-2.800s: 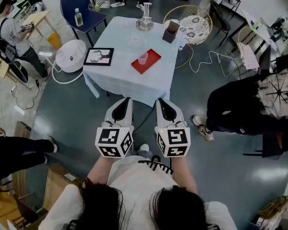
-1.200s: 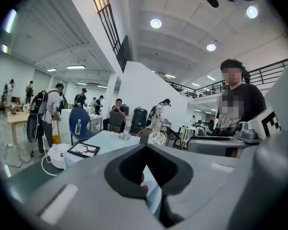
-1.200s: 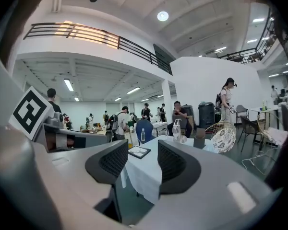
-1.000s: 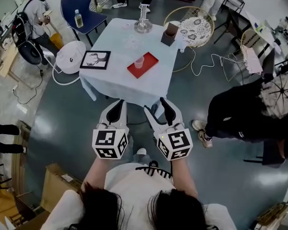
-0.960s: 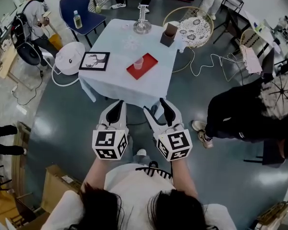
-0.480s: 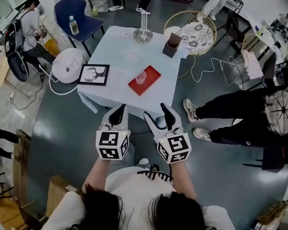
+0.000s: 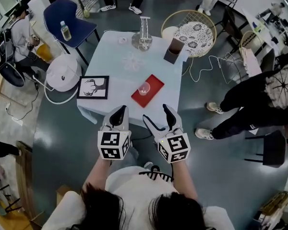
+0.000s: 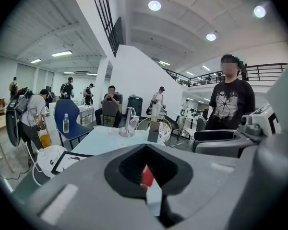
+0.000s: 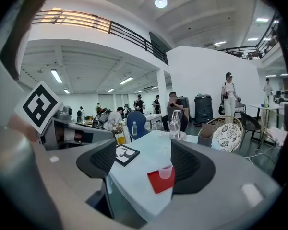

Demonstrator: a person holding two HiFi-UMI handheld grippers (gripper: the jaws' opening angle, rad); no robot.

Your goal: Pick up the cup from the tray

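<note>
One square counter (image 7: 116, 63) under a pale cloth sits mid-frame in the head view, on a grey floor.

- A blue chair (image 7: 69, 18) stands off the far left corner with a bottle (image 7: 65, 31) on its seat. A round wicker chair (image 7: 189, 30) stands off the far right corner.
- A person in dark clothes (image 7: 259, 99) is on the floor to the right, well apart from the counter.
- Both hand-held grippers are side by side just short of the counter's near edge. They point at it and touch nothing.
- Left hand-held gripper (image 7: 119, 111): jaws together and empty. The left gripper view shows only a sliver of red through the window between the pads.
- Right hand-held gripper (image 7: 157, 114): jaws wide apart and just been opening, with nothing between the pads. In the right gripper view the cup and tray are framed in the gap, well ahead.
- A black picture frame (image 7: 92, 86) lies flat near the counter's left edge.
- A red tray (image 7: 140, 99) lies flat near the front right, turned at an angle to the counter edges.
- A glass stand (image 7: 143, 35) is at the far edge, and a brown box (image 7: 174, 50) is near the far right corner.
- The cup (image 7: 144, 87) is translucent and upright, standing on the tray about mid-tray.
</note>
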